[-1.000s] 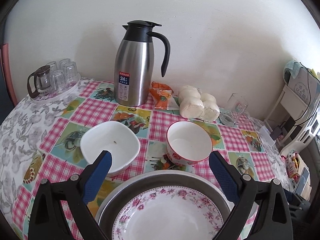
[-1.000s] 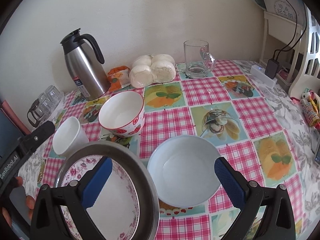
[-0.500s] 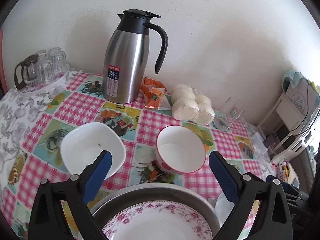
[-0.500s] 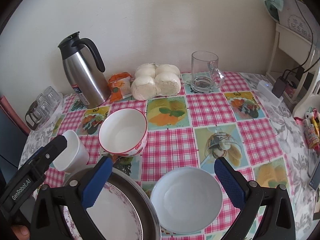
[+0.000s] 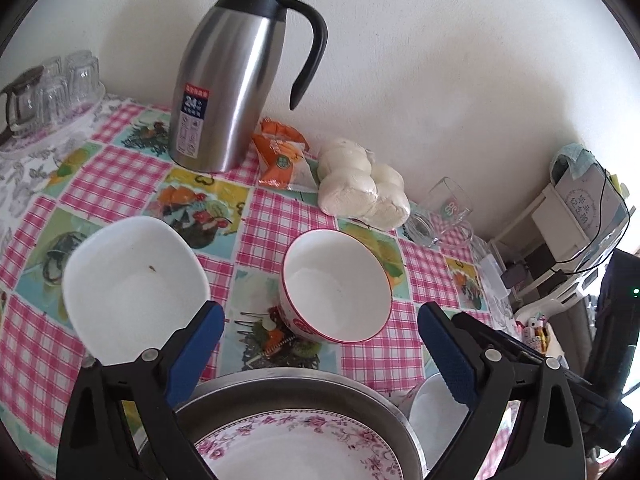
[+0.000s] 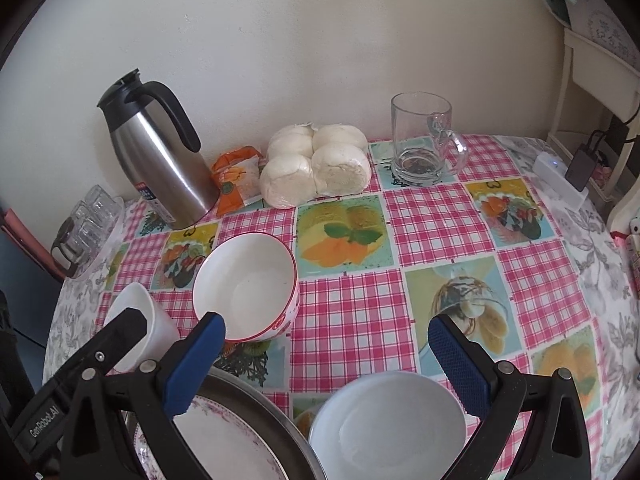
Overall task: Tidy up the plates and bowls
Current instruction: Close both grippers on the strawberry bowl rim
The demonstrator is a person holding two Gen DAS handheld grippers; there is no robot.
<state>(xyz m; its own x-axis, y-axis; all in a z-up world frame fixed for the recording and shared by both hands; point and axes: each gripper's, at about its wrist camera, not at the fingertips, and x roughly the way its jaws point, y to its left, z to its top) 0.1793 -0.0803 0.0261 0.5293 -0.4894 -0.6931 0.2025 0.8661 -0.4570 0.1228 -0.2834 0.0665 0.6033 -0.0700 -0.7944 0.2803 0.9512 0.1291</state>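
Both the left gripper point(image 5: 318, 354) and right gripper point(image 6: 326, 360), jaws apart and empty, have pulled back and risen, so the red-rimmed bowl point(image 5: 337, 286) on the counter point(image 6: 440, 220) remains unstacked.

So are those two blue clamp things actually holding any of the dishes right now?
No. The left gripper and right gripper both have open jaws with nothing between them.
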